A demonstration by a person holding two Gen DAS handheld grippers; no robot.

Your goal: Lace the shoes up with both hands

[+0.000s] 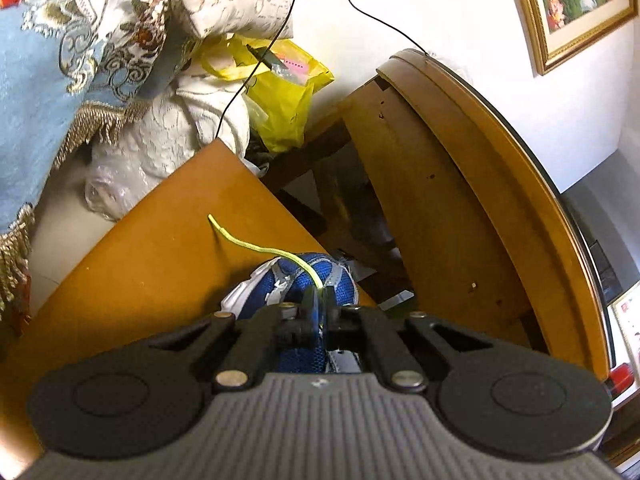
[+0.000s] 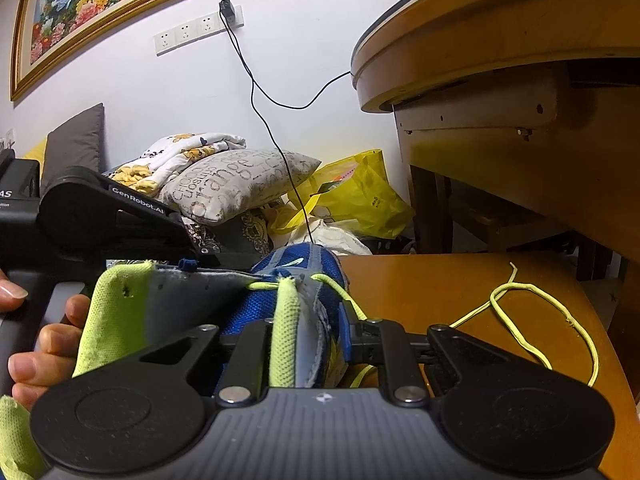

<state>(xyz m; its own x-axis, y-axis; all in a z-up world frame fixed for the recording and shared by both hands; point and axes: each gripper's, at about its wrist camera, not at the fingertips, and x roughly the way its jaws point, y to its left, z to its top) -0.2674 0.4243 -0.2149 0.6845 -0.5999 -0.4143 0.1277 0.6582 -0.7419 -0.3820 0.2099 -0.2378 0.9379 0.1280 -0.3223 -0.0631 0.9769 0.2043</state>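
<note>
left gripper (image 1: pixel 318 294) fingers clenched on the yellow-green lace (image 1: pixel 256 245); right gripper (image 2: pixel 310 330) fingers grasping the blue shoe (image 2: pixel 308 264) — its tongue.

Bright, even indoor light — soft shadows on the orange-brown wooden tabletop (image 1: pixel 132 280); strong fisheye bending at edges — corners dark, slightly soft.

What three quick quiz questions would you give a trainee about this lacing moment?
1. True or false: the left gripper is open.
2. The right gripper clamps: A the blue sneaker; B a pillow; C a yellow bag.
3. Fill in: the slack yellow-green lace lies on the ___.
Key: 1 false, it is shut on the lace; 2 A; 3 wooden table.
</note>
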